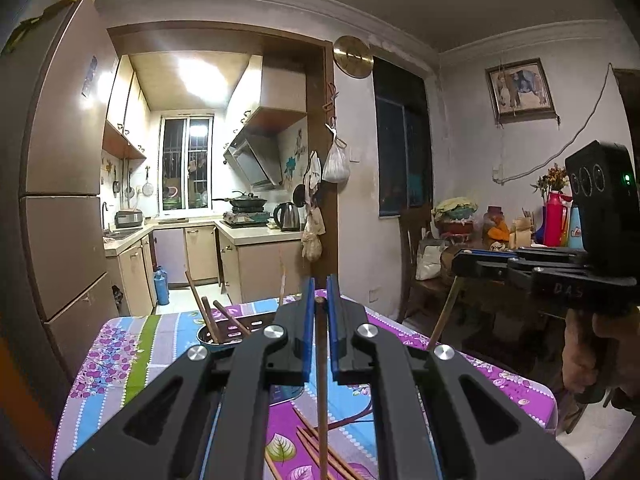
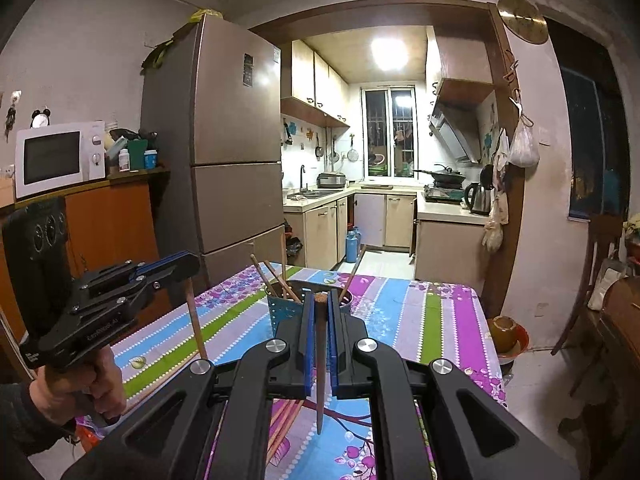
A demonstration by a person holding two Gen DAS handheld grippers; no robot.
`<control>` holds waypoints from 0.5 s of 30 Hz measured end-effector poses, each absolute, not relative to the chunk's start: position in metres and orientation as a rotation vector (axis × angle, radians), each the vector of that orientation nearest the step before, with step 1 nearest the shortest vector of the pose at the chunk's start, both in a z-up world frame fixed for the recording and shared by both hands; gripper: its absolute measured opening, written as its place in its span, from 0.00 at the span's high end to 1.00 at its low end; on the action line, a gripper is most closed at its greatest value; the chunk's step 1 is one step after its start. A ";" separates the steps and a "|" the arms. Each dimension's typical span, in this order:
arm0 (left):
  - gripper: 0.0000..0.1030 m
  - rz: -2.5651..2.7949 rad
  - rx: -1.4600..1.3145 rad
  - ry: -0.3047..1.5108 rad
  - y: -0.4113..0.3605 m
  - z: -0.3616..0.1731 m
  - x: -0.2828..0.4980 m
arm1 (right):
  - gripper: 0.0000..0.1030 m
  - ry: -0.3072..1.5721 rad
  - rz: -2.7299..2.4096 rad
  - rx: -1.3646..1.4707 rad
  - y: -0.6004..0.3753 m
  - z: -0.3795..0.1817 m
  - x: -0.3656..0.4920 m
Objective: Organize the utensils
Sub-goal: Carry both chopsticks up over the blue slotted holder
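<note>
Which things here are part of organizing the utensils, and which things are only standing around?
Part of the job:
- chopstick in the left gripper
- chopstick in the right gripper
- blue holder with chopsticks inside
- loose chopsticks on the tablecloth

Only standing around:
- microwave
- fridge
- kettle
- red thermos

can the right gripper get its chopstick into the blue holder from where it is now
Probably yes. The right gripper is shut on a chopstick, and the blue holder stands just ahead on the table with nothing between. Chopsticks already inside crowd the opening a bit.
</note>
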State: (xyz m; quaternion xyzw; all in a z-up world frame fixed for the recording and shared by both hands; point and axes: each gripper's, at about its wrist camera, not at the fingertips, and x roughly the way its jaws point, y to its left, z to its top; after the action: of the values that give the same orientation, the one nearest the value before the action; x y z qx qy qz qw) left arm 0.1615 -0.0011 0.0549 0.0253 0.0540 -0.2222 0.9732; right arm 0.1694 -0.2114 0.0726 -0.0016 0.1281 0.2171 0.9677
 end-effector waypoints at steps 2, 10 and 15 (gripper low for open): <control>0.96 -0.450 0.053 0.107 0.000 0.054 0.161 | 0.93 0.258 0.444 -0.003 -0.212 0.075 0.169; 0.96 -0.458 0.064 0.103 0.000 0.054 0.160 | 0.93 0.270 0.470 0.009 -0.214 0.086 0.176; 0.96 -0.456 0.074 0.090 0.000 0.063 0.160 | 0.93 0.291 0.488 0.019 -0.214 0.097 0.188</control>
State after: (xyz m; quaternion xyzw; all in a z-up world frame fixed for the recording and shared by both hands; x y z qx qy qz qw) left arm 0.1599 0.0002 0.0626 0.0368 0.0447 -0.2258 0.9725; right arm 0.1878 -0.2141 0.0967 0.0095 0.1437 0.2407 0.9598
